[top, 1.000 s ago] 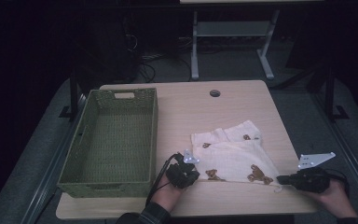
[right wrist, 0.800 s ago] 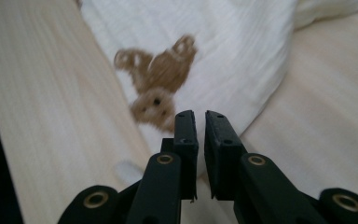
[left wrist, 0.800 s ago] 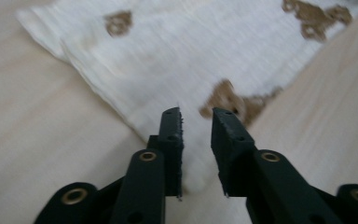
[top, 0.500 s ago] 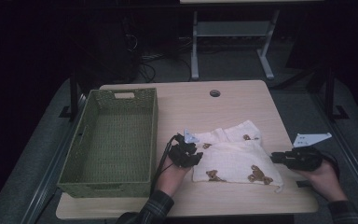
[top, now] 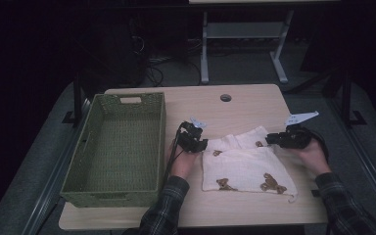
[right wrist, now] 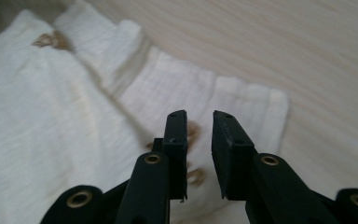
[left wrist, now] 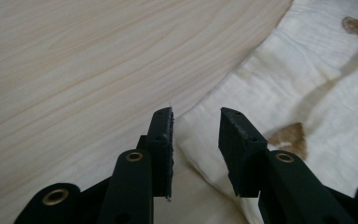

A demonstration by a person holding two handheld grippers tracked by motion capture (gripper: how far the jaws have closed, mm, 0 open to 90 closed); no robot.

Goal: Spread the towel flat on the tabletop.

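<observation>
A cream cloth (top: 247,169) printed with small brown bears lies partly folded on the pale wooden table (top: 245,100), toward the person's right half of it, with a smaller folded layer sticking out at its far edge. The left gripper (top: 199,143) sits at the cloth's far left corner; in the left gripper view its 2 black jaws stand a narrow gap apart with nothing pinched between them, one jaw over bare wood and the other over the cloth's (left wrist: 307,84) curved edge. The right gripper (top: 272,138) is at the cloth's far right corner, the hand behind it resting near the table's right side. In the right gripper view its jaws are also slightly parted and empty, poised just above the folded layers of the cloth (right wrist: 74,116), beside a brown bear print. A green woven basket (top: 78,161) stands on the left part of the table, apart from the cloth.
</observation>
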